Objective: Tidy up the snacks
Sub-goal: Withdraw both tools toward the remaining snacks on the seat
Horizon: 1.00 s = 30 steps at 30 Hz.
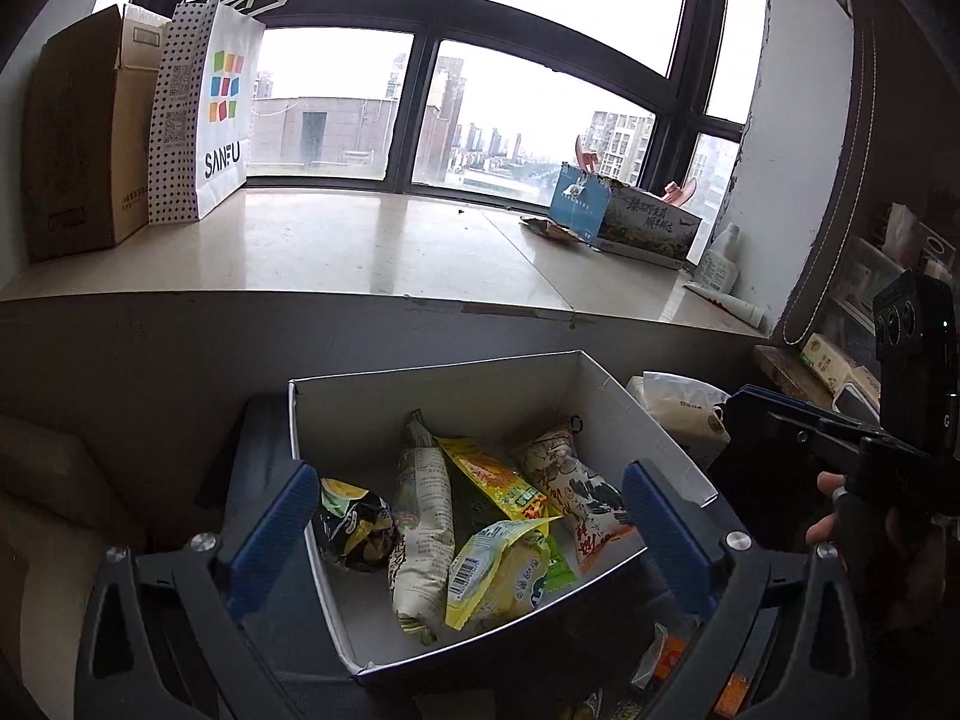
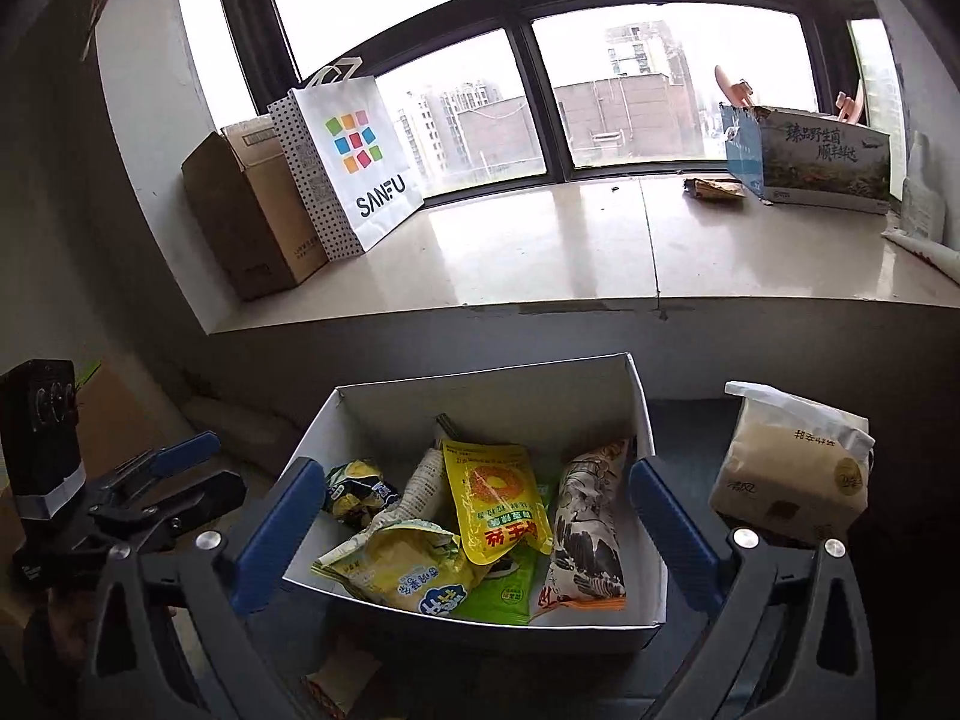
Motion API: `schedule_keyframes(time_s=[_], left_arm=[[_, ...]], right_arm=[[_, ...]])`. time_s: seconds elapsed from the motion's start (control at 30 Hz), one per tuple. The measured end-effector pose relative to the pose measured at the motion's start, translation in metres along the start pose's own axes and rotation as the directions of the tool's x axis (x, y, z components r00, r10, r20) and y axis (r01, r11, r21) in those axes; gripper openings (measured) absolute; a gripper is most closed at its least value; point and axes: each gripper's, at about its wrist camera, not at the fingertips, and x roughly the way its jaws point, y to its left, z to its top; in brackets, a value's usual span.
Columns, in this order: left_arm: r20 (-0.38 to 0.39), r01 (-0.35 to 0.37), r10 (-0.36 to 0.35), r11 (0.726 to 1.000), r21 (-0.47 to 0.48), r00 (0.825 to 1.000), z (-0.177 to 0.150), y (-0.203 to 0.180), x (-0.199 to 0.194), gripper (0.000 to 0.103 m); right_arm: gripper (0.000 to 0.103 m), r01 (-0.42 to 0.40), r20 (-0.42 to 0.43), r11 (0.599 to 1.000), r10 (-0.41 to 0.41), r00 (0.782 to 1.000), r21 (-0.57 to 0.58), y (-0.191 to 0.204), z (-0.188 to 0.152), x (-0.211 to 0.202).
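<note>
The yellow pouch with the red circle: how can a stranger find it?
Below the window ledge stands a white box of snacks. The yellow pouch lies on top, centre. Only it bears a red ring and red characters.

Green packet (image 2: 510, 591) lay mostly hidden beneath yellow pouch (image 2: 498, 498); orange wrappers (image 1: 678, 660) were cut off behind left gripper (image 1: 474, 531) at the lower edge

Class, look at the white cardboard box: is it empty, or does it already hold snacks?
Holding snacks. The white box has several packets lying on its floor, including a yellow pouch and a black-and-white packet.
</note>
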Motion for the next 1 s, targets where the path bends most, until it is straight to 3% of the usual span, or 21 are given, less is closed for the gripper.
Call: schedule_keyframes(time_s=[0.2, 0.37, 0.67, 0.8, 1.0], left_arm=[[0.046, 0.038, -0.041, 0.997, 0.065, 0.998, -0.025, -0.024, -0.050, 0.103], [0.010, 0.081, -0.082, 0.994, 0.077, 0.997, -0.058, -0.038, -0.077, 0.103], [-0.046, 0.122, -0.120, 0.991, 0.044, 0.992, -0.122, -0.052, -0.108, 0.103], [-0.080, 0.134, -0.129, 0.990, 0.050, 0.988, -0.133, -0.057, -0.106, 0.103], [-0.097, 0.147, -0.142, 0.988, 0.040, 0.985, -0.136, -0.060, -0.099, 0.103]], right_arm=[[0.103, -0.047, 0.079, 0.998, 0.050, 0.996, -0.037, 0.013, -0.021, -0.060], [0.103, -0.036, 0.105, 0.995, 0.045, 0.993, -0.089, 0.021, -0.057, -0.102], [0.103, 0.036, 0.029, 0.993, -0.032, 0.999, -0.114, 0.015, -0.150, -0.141], [0.103, 0.139, -0.022, 0.986, -0.141, 0.990, -0.098, -0.002, -0.185, -0.142], [0.103, 0.172, -0.148, 0.981, -0.183, 0.972, -0.089, -0.023, -0.208, -0.117]])
